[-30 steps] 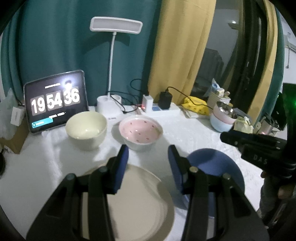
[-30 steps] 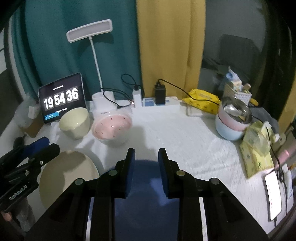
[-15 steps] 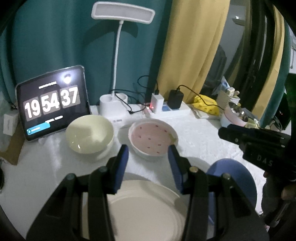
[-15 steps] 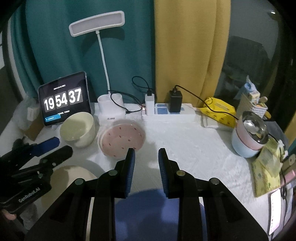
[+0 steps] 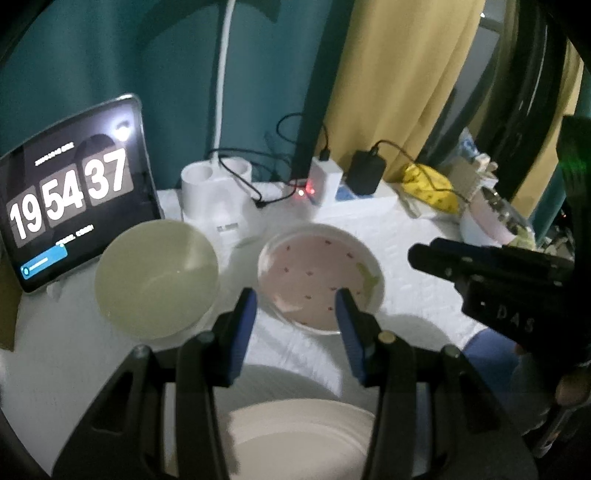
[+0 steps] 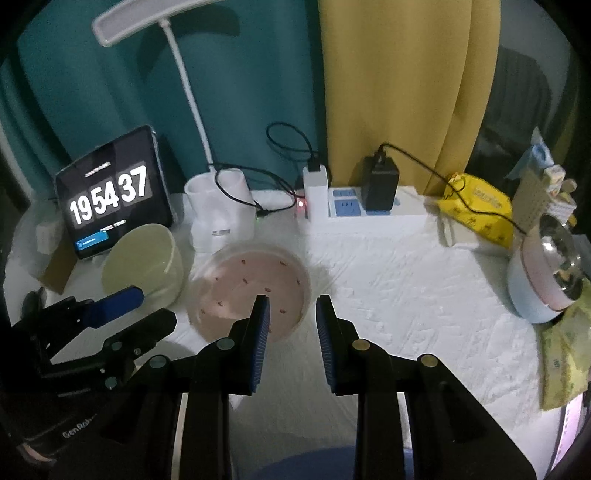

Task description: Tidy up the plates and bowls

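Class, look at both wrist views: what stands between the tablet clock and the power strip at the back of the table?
The white lamp base with its cable stands between the tablet and power strip; the right wrist view shows it best.

tablet clock (image 6: 110, 201), desk lamp (image 6: 147, 26), power strip (image 6: 369, 210)
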